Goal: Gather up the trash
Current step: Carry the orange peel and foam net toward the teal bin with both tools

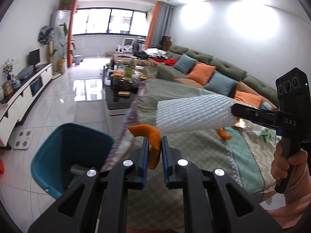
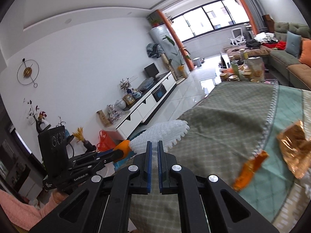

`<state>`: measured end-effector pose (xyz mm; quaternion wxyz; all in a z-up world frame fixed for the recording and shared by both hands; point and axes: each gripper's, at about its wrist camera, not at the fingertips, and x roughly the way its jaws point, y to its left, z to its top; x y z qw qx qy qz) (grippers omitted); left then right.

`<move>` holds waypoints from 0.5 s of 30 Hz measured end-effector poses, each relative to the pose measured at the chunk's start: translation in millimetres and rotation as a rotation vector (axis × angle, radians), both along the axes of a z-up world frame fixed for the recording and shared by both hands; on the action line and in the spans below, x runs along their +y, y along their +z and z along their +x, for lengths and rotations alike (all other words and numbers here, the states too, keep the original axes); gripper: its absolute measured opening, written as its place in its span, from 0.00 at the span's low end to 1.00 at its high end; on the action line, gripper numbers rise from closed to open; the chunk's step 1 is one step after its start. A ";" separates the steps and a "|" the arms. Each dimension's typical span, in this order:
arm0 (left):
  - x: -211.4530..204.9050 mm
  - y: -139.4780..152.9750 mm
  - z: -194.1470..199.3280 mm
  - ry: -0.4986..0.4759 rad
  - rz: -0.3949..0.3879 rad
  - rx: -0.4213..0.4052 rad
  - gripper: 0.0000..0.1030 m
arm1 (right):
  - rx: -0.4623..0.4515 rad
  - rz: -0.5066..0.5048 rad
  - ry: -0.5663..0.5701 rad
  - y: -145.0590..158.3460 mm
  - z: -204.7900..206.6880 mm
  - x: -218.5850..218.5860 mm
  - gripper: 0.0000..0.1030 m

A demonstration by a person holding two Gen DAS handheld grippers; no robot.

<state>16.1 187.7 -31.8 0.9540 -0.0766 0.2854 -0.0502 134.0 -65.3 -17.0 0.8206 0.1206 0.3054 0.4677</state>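
Over the table (image 1: pixel 204 155) edge, left tongs (image 1: pixel 155 147) are pinching a curled orange peel (image 1: pixel 150 136), with the teal bin (image 1: pixel 70 155) sitting below on the floor. Right tongs (image 2: pixel 153 151) are gripping a white foam net (image 1: pixel 194 112) just beside the peel.

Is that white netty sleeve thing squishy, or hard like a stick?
Probably squishy: the white foam net sleeve looks like airy mesh, and the right gripper pinches just one end. Likely very light too, since it sticks out sideways without drooping. It may spring back when let go.
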 end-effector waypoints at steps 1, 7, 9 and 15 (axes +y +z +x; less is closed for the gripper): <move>4.5 0.2 -0.9 0.013 0.001 0.000 0.14 | 0.001 -0.002 0.010 0.3 1.8 6.3 0.05; 35.6 -2.7 -3.9 0.089 -0.006 0.009 0.14 | -0.005 -0.023 0.047 0.2 5.7 29.6 0.05; 44.4 -4.9 -3.7 0.114 -0.010 0.017 0.13 | -0.005 -0.032 0.057 0.3 7.0 37.8 0.05; 65.1 -12.4 -4.2 0.165 -0.016 0.037 0.14 | -0.007 -0.071 0.088 -2.5 11.3 68.2 0.05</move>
